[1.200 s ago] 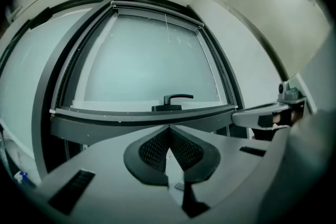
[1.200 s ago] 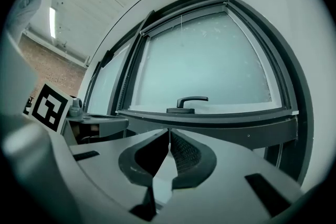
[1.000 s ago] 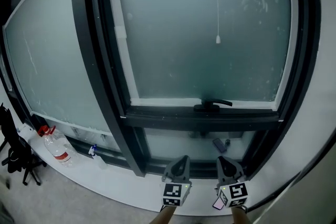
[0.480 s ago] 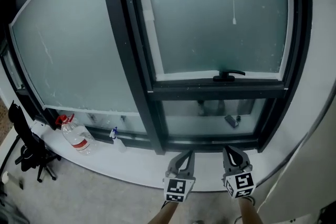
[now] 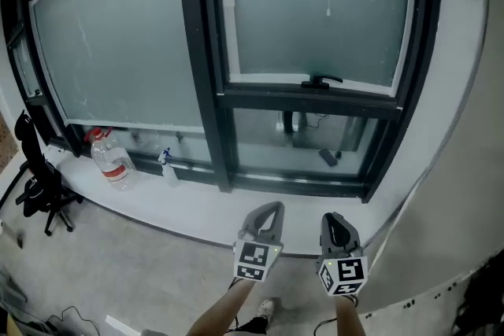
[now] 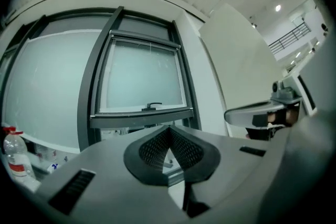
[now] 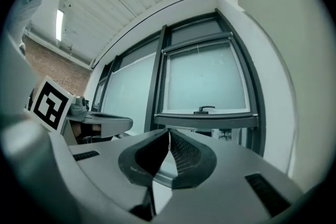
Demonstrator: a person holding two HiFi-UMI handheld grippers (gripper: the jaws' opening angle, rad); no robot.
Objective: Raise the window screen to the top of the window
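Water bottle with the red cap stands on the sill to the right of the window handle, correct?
No. The water bottle stands on the sill to the left of the window handle, far from it; the head view shows this.

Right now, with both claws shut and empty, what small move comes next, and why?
Probably carry the right claw forward toward the window, opening it on the way. It and the left claw hang shut and empty, short of the sill, while the pull cord hangs untouched in front of the pane.
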